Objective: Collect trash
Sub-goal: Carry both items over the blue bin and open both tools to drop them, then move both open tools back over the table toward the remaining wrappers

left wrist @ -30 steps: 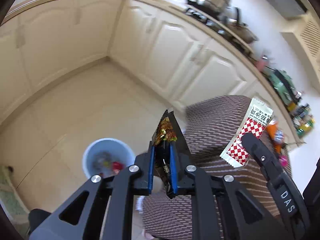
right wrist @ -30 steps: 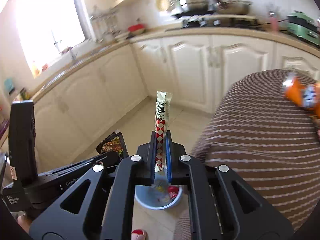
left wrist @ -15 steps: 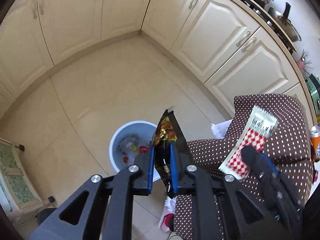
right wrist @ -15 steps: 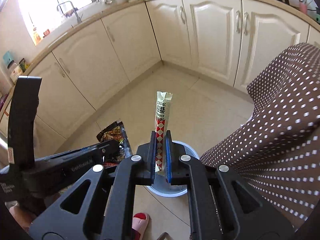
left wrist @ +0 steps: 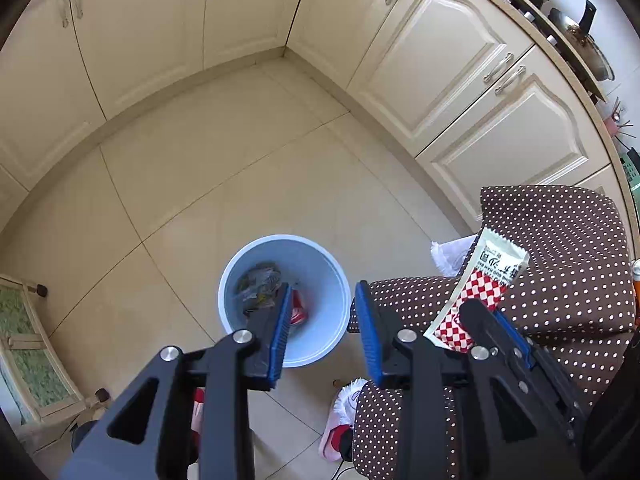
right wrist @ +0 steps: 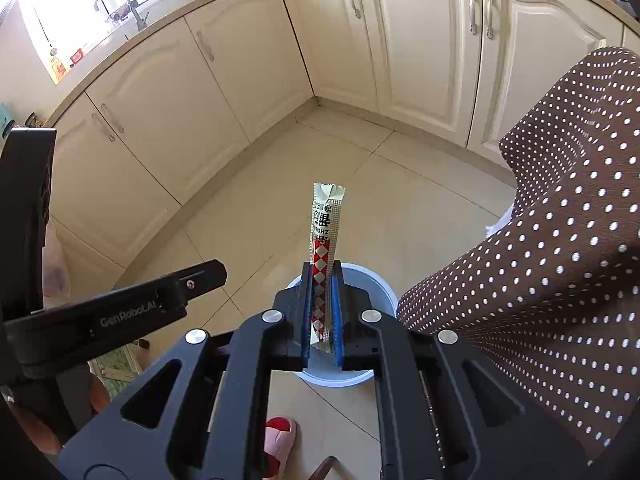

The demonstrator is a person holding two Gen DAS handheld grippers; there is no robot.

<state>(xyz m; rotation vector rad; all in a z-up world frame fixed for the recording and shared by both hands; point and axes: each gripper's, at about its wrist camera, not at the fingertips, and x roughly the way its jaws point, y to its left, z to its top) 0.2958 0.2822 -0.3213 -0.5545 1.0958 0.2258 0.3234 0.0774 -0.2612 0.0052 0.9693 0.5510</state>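
Your left claw [left wrist: 322,326] is opening with nothing between its blue pads, directly above the pale blue bin [left wrist: 320,344] on the floor, where trash already lies. Your right claw [right wrist: 321,312] stays clenched on the checkered sachet [right wrist: 323,248], upright just over the bin's rim.

"GenRobot.AI" on left tool [right wrist: 204,278], "ZHOB" on sachet [right wrist: 323,240]
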